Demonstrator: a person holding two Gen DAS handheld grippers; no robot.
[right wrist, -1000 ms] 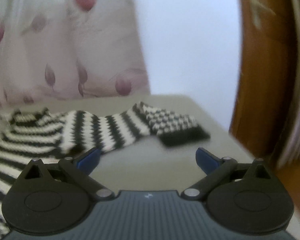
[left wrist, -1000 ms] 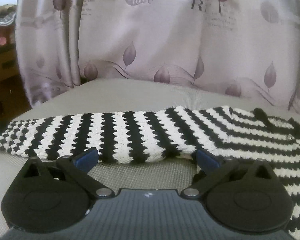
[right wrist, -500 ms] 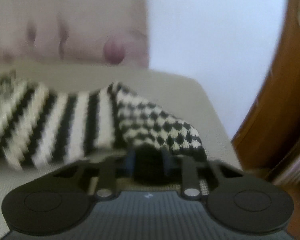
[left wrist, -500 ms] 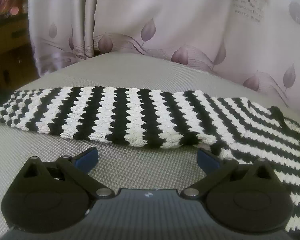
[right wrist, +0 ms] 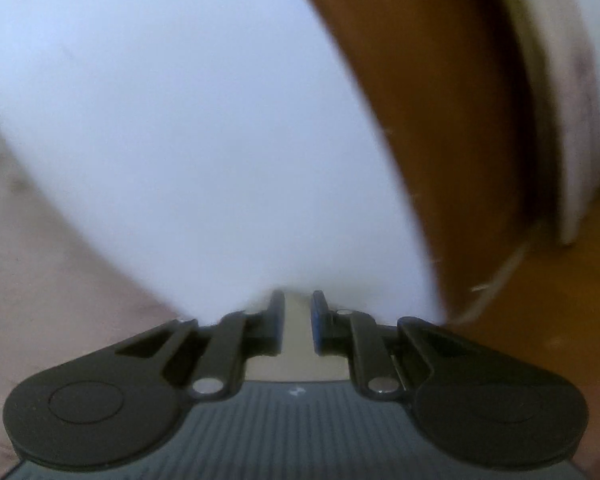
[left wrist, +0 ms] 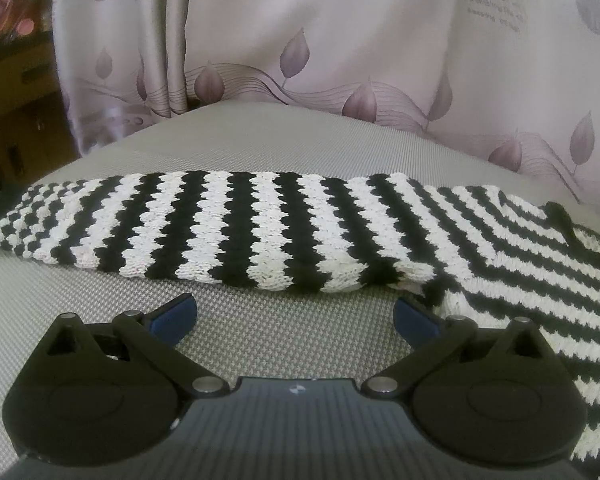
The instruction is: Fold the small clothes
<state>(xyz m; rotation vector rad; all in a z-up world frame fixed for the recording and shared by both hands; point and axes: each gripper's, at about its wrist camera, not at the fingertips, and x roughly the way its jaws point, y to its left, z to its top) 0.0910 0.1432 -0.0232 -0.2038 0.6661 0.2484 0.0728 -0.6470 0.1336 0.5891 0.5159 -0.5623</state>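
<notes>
Change: half second ago right tongs (right wrist: 297, 320) sat nearly closed at checkered cuff; now view swung up to white wall and brown wooden door frame (right wrist: 440, 120), blurred, no knit in sight. We cannot tell whether cuff is pinched; narrow gap shows between pads. We judge sleeve fold under way.

Left tongs (left wrist: 294, 316) wide apart, empty, closer to sleeve than before.

Black-and-white striped knitted sweater (left wrist: 260, 232) lies flat on grey woven surface (left wrist: 284, 344), just ahead of left tongs; body extends to their right.
</notes>
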